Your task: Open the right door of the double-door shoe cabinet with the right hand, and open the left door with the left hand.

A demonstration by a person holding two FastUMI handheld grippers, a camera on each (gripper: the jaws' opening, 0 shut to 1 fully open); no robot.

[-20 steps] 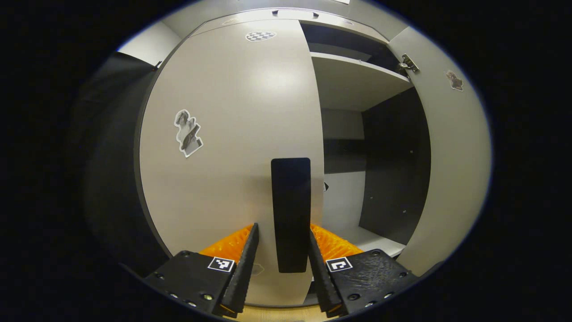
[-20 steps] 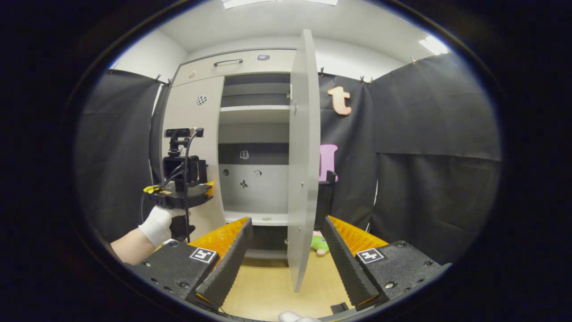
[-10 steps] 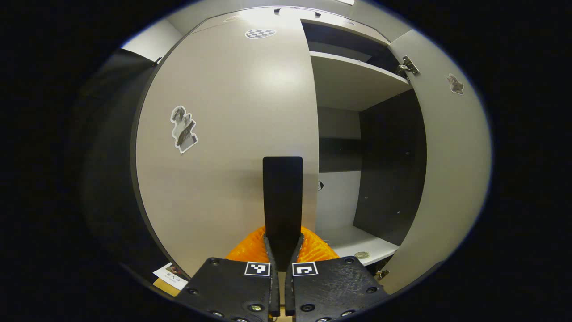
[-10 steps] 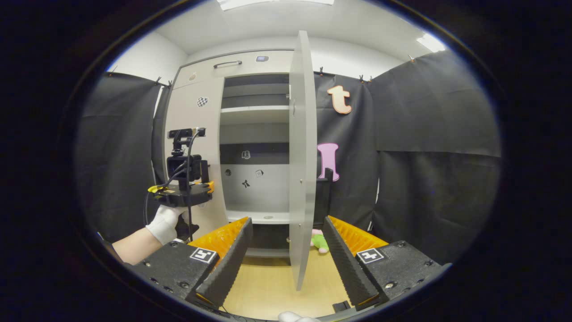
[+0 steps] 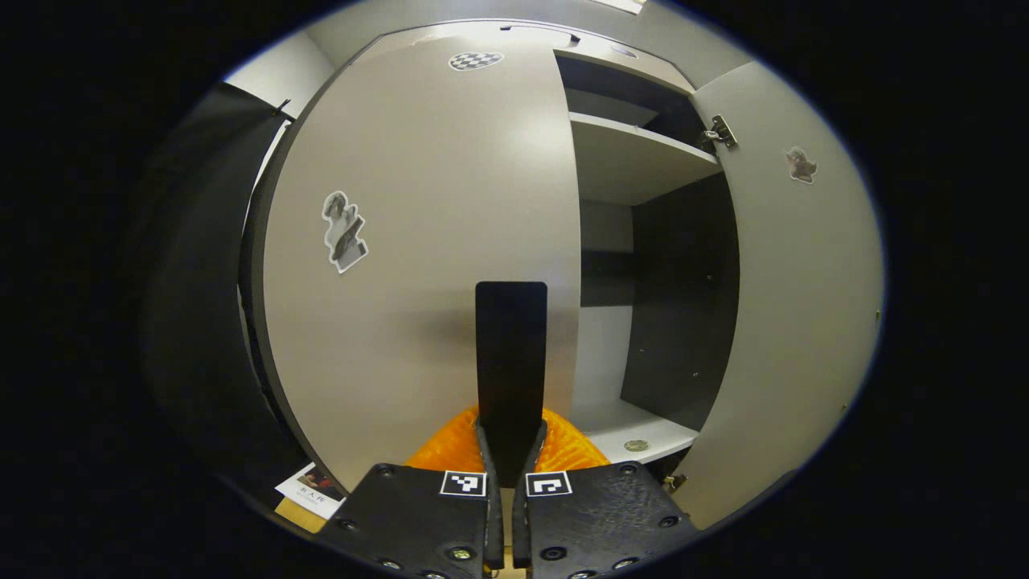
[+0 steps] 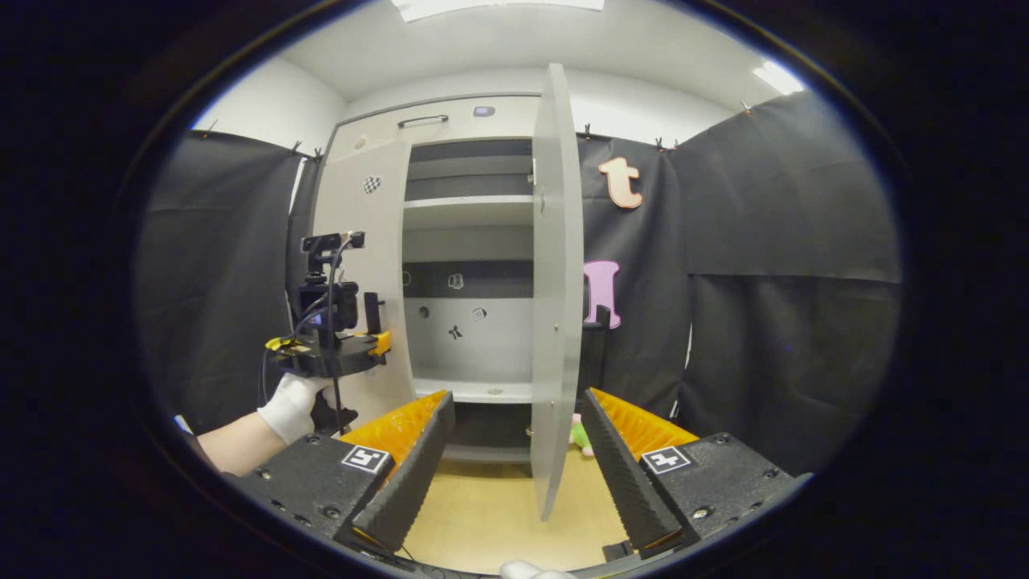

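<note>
A: What has the left gripper (image 5: pixel 510 450) got?
B: Its fingers are clamped on the black handle (image 5: pixel 510 354) at the left door's (image 5: pixel 418 241) free edge.

A: And the right gripper (image 6: pixel 514 458)?
B: Jaws spread wide, gripping nothing. Beyond them the right door (image 6: pixel 556 289) stands swung out, edge-on.

A: Farther back?
B: The shoe cabinet (image 6: pixel 470 241) with bare shelves, a gloved hand (image 6: pixel 291 402) holding the left gripper beside it.

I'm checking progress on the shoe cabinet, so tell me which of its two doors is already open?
The right door is open, swung out edge-on with the shelves showing beside it. The left door is flat against the cabinet, its black handle clamped in the left gripper.
</note>
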